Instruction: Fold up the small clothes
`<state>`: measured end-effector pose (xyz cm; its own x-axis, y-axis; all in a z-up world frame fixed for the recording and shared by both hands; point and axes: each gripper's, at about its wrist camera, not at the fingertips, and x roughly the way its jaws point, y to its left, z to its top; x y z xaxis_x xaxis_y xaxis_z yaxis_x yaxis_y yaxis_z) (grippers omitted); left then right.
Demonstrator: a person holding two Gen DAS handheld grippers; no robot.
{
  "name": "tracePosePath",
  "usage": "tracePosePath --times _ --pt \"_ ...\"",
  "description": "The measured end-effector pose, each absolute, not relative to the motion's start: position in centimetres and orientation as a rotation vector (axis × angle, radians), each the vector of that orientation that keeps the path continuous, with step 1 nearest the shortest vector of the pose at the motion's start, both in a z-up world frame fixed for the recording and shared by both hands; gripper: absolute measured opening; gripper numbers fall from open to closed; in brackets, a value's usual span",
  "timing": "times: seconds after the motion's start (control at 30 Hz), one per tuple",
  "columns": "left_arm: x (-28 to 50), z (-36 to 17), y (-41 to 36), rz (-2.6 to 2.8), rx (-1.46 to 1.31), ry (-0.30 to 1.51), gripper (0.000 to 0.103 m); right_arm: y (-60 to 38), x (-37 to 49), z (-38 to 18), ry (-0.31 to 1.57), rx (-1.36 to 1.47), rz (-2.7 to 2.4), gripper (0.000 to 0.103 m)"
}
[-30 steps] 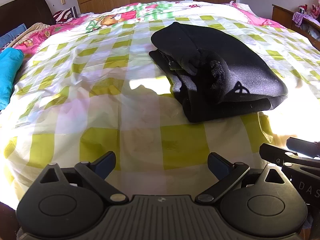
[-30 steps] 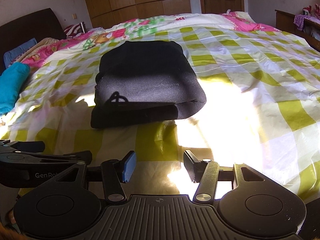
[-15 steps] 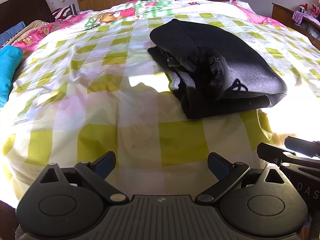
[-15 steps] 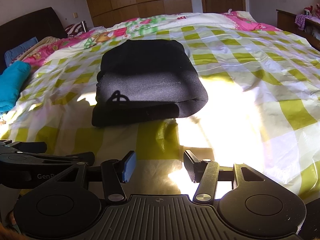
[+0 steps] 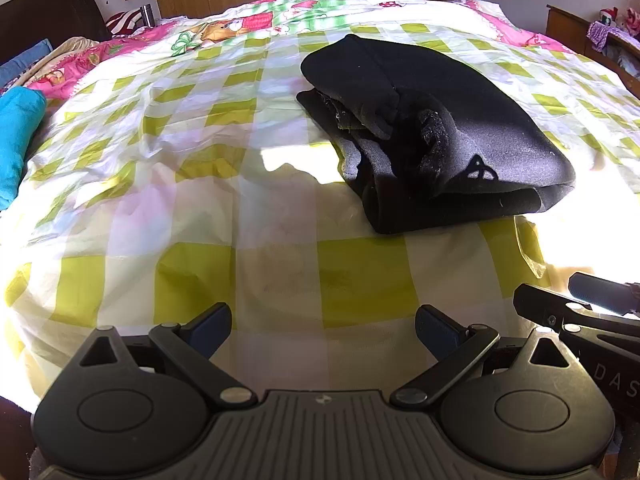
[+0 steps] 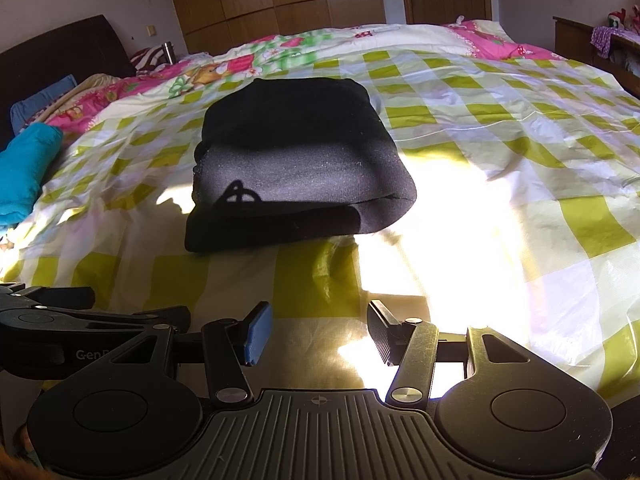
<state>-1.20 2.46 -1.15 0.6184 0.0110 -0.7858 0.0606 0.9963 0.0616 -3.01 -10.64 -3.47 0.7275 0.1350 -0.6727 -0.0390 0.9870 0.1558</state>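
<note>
1. A black garment (image 6: 300, 160) lies folded into a thick bundle on the bed (image 6: 500, 128), over the green-checked cover and partly in sunlight.
2. The left gripper (image 5: 323, 326) hangs above the near edge of the bed, fingers spread wide and holding nothing; the garment sits ahead and to its right, well apart.
3. The right gripper (image 6: 318, 336) hangs just beside it, fingers parted and empty, the garment straight ahead.
4. A blue pillow (image 5: 18, 136) rests at the far left.
</note>
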Motion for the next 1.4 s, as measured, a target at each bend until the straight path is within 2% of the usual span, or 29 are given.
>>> tracePosePath --times 1.4 --pt "-1.59 -0.70 2.20 -0.021 0.089 0.892 0.103 -10.92 -2.94 -3.65 0.765 0.129 0.079 0.053"
